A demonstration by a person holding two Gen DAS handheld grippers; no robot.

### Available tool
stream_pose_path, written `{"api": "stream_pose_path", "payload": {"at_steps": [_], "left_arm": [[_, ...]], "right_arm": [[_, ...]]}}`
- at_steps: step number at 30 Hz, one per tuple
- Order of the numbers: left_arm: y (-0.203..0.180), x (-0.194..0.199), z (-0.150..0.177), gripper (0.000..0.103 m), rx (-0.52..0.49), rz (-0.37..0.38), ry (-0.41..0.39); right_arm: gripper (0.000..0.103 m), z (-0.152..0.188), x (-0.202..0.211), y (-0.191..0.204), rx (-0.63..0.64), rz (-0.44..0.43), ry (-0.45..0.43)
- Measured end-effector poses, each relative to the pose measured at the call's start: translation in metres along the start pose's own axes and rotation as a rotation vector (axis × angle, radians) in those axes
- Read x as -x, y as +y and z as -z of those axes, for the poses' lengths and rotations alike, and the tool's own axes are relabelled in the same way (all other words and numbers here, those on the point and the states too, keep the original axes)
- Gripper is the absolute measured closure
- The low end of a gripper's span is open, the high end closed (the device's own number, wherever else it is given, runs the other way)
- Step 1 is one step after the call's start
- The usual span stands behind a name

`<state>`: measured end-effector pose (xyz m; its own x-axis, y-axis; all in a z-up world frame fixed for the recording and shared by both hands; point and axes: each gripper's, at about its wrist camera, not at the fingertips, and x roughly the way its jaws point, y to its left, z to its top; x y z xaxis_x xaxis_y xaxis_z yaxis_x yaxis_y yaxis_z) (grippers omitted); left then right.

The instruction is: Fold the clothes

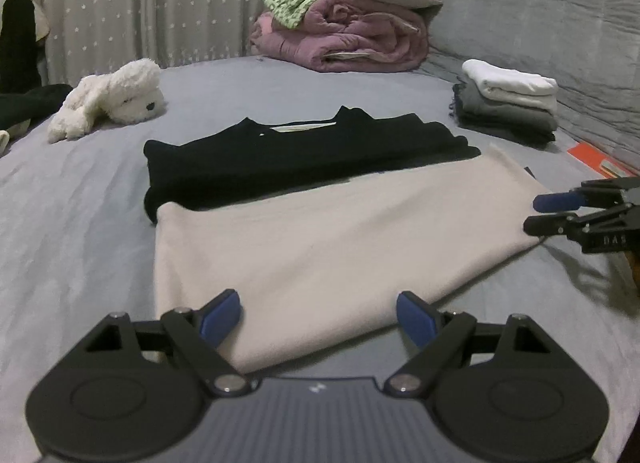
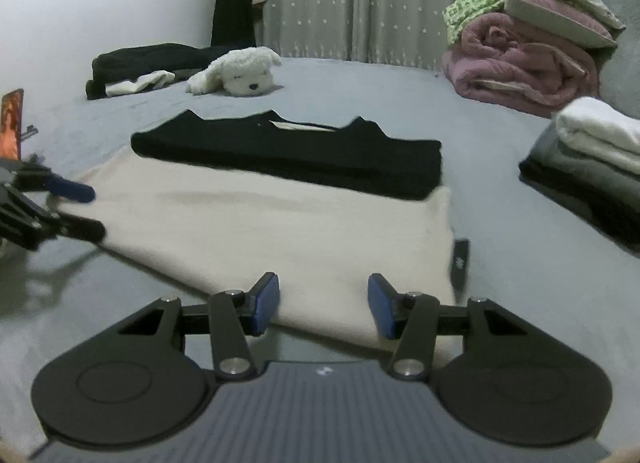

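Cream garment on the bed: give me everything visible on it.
The cream garment is a plain, soft-looking knit, folded into a flat rectangle on the grey bed sheet. Its far edge meets or slightly overlaps the folded black garment. Both open claws, left and right, sit at its near edge, pads not pressing it.

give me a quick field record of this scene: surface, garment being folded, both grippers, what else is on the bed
surface: grey bed sheet
garment: black and cream top, laid flat, sleeves folded in
left gripper: open, at the near cream hem, nothing held
right gripper: open, at the near cream hem, nothing held
folded pile: white on grey, far right
plush dog: far left
pink quilt: at the back
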<state>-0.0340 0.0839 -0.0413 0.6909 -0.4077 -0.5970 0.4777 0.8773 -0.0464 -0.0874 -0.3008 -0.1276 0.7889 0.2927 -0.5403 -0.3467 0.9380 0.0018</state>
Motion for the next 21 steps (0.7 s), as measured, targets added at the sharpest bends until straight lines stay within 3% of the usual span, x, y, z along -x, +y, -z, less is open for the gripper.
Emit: {"api": "stream_pose_path", "payload": {"at_steps": [4,6,11,14,21], "left_arm": [[0.014,0.019,0.011,0.016,0.015,0.006,-0.009],[0.023,0.028,0.012,0.016,0.056,0.034,-0.02],[0.06,0.048,0.009,0.016,0.293,0.174,-0.027],[0.083,0.05,0.011,0.016,0.448,0.237,-0.002],[0.122,0.04,0.03,0.017,0.715,0.296,0.12]], "right_arm": [[0.047,0.01,0.017,-0.021,-0.047,-0.016,-0.009],[0.047,0.011,0.028,-0.031,-0.093,-0.063,-0.02],[0.045,0.006,0.05,-0.053,-0.246,-0.185,-0.002],[0.045,0.005,0.055,-0.065,-0.332,-0.212,0.035],[0.045,0.018,0.054,-0.102,-0.608,-0.27,0.161]]}}
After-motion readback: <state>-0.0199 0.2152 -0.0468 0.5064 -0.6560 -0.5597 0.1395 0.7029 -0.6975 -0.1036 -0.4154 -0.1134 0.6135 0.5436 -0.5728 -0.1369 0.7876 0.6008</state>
